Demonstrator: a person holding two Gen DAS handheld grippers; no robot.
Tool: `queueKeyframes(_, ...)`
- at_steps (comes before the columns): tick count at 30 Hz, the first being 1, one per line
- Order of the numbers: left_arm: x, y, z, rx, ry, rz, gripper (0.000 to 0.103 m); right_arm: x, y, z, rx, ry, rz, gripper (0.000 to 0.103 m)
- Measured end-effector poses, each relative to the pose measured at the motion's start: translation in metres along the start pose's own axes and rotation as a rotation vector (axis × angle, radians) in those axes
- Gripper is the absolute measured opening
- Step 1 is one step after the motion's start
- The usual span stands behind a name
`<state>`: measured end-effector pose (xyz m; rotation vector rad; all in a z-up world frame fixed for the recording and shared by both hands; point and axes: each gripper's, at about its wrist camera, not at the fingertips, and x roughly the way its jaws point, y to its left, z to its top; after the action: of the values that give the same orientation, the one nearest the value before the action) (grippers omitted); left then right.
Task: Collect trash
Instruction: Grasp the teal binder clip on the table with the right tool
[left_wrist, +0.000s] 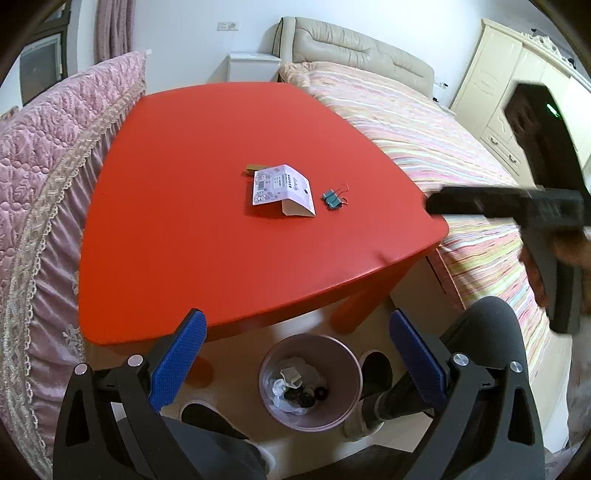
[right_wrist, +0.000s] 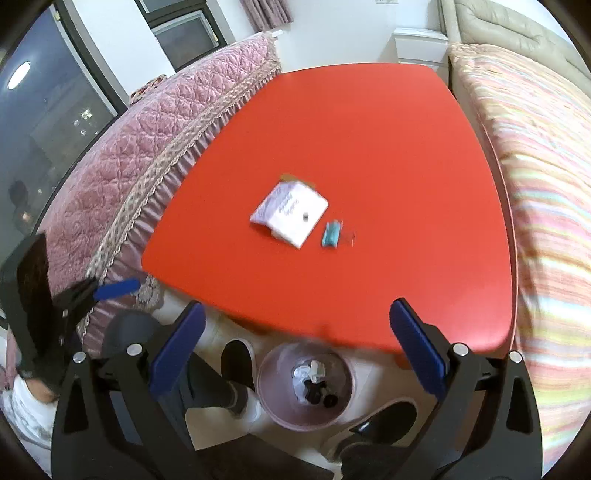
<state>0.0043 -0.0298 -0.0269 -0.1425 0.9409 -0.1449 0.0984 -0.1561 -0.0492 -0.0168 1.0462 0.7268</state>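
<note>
A white and purple paper packet (left_wrist: 281, 190) lies near the middle of the red table (left_wrist: 207, 254), with a small brown piece (left_wrist: 255, 168) just behind it and teal binder clips (left_wrist: 333, 197) to its right. They also show in the right wrist view: packet (right_wrist: 290, 212), clips (right_wrist: 330, 234). A pink trash bin (left_wrist: 309, 382) holding crumpled paper and dark bits stands on the floor below the table's near edge, also in the right wrist view (right_wrist: 306, 386). My left gripper (left_wrist: 297, 350) is open and empty above the bin. My right gripper (right_wrist: 297, 345) is open and empty above the bin.
A pink quilted couch (left_wrist: 48, 184) flanks the table's left side and a striped bed (left_wrist: 461, 177) its right. The person's legs and shoes (left_wrist: 376, 373) stand beside the bin. A white nightstand (left_wrist: 253, 66) is behind the table.
</note>
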Motion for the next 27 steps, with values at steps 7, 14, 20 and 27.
queueKeyframes(7,0.0,0.004,-0.001,-0.011,0.0,0.0,0.095,0.038,-0.017,0.045,0.011,0.08,0.022,0.098)
queueKeyframes(14,0.001,0.009,-0.002,-0.027,0.003,-0.003,0.095,0.08,-0.04,0.058,0.08,0.17,0.054,0.078)
queueKeyframes(20,0.003,0.013,-0.002,-0.045,0.008,-0.006,0.095,0.099,-0.049,0.058,0.113,0.213,0.07,0.055)
queueKeyframes(27,0.008,0.015,-0.003,-0.053,0.018,-0.016,0.095,0.104,-0.055,0.057,0.131,0.216,0.07,0.014)
